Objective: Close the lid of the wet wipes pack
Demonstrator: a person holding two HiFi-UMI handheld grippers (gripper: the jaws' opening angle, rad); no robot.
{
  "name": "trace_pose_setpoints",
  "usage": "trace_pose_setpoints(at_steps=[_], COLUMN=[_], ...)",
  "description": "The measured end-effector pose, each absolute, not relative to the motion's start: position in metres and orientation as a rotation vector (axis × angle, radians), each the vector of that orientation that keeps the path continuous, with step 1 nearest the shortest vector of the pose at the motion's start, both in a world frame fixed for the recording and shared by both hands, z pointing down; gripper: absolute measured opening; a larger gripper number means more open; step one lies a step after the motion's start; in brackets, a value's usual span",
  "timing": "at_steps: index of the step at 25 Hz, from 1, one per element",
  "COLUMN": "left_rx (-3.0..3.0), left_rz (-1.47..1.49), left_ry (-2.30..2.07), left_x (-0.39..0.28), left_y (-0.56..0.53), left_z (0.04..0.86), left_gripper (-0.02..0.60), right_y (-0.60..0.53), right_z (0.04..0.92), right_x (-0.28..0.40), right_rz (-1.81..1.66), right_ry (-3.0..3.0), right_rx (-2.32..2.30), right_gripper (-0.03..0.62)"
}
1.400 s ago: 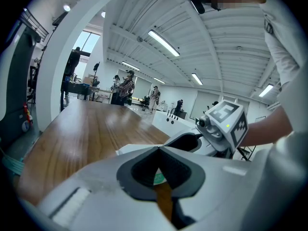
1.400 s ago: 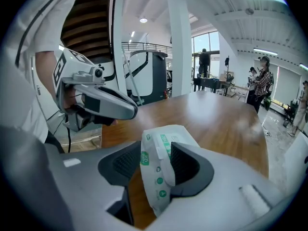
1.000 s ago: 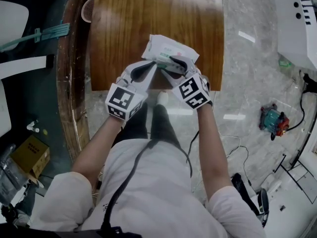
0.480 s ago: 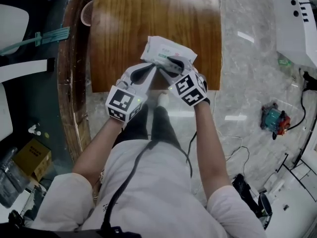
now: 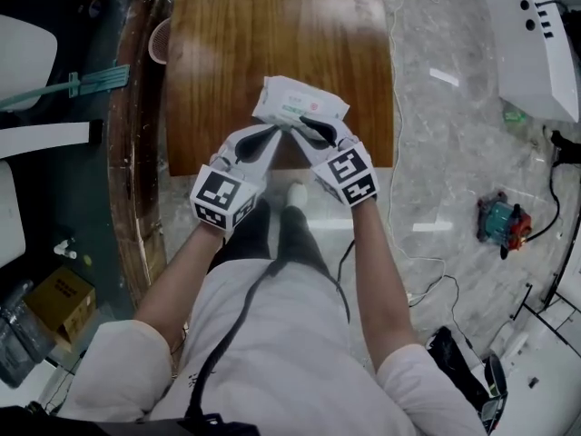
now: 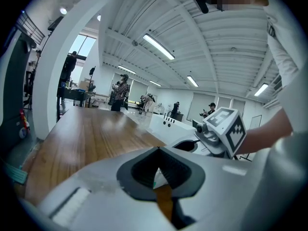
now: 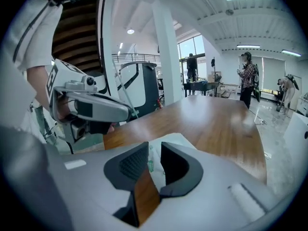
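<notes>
A white wet wipes pack (image 5: 298,101) with green print is held over the near edge of the wooden table (image 5: 272,34). My left gripper (image 5: 272,134) grips its near left edge; in the left gripper view the tips (image 6: 158,149) meet, with a bit of the white pack (image 6: 160,178) showing behind them. My right gripper (image 5: 313,131) is on the pack's near right part. Its jaws (image 7: 154,146) have just been closing, and the pack (image 7: 173,139) fills the narrow gap between the pads. I cannot make out the lid.
A round woven basket (image 5: 159,39) sits at the table's left edge. On the marble floor to the right lie cables and a teal tool (image 5: 499,221). A white machine (image 5: 536,44) stands at the far right, a cardboard box (image 5: 64,298) at the lower left.
Both grippers and the pack have shifted a little to the left in the head view. The right gripper has rolled, and its jaws have narrowed onto the pack.
</notes>
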State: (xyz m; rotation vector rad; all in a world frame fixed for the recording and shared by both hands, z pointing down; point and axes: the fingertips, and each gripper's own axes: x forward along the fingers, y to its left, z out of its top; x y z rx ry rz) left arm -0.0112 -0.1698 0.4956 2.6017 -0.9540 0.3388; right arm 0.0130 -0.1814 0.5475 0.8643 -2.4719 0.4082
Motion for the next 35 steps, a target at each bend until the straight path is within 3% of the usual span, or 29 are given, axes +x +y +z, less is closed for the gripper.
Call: trace_pose_setpoints(at_steps=[4,7,35], left_rx=[2.617,2.634,2.826], left_rz=[0.310,0.298,0.208], left_ry=[-0.953,-0.964,-0.951], left_x=[-0.009,-0.010,0.001], left_y=[-0.168,-0.165,-0.122], left_z=[0.480,0.468,0.365], left_gripper=[0.003,0.003,0.003], right_y=[-0.178,-0.171,-0.103], right_z=[0.525,0.512,0.381], right_x=[0.022,0.028,0.071], right_rz=[0.378,0.356,0.212], right_ry=[-2.509,-2.523,-2.659], right_rx=[0.951,1.007,1.381], right_gripper=[0.026,0.009,0.009])
